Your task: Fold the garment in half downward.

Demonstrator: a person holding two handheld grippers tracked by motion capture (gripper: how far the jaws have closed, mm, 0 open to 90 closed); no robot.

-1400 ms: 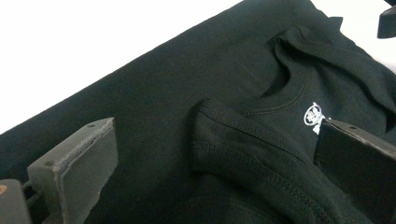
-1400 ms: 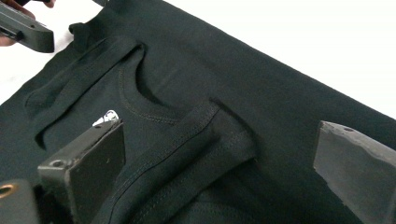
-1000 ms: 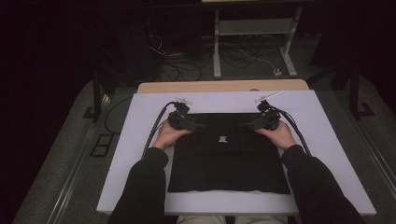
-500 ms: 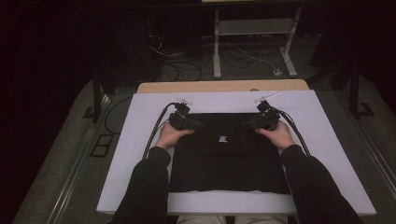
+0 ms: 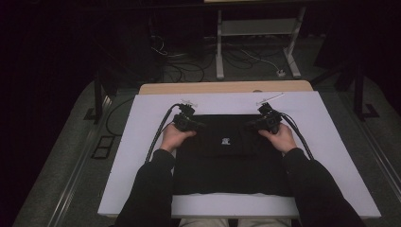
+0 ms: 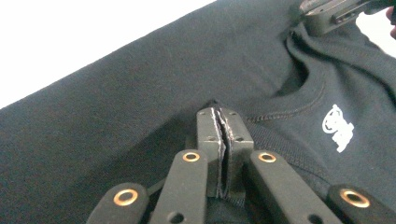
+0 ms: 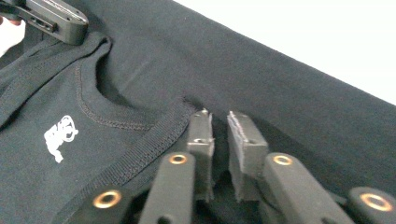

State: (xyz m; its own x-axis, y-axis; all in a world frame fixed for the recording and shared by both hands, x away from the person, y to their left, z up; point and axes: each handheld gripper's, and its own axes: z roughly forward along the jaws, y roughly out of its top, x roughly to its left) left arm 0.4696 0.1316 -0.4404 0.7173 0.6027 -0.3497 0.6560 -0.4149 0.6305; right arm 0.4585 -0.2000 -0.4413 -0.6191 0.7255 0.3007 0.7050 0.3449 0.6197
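- Black shirt (image 5: 227, 156) lies flat on the white table (image 5: 331, 137).
- Left gripper (image 6: 219, 122) has just pinched shut on its far collar edge.
- Right gripper (image 7: 218, 122) has just been closing, narrow, on cloth there.

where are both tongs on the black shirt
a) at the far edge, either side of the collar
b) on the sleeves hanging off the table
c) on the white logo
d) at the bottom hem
a: in the high view the left tongs and right tongs sit at the far edge of the shirt, one on each side of the collar, with the white logo between and nearer the person.
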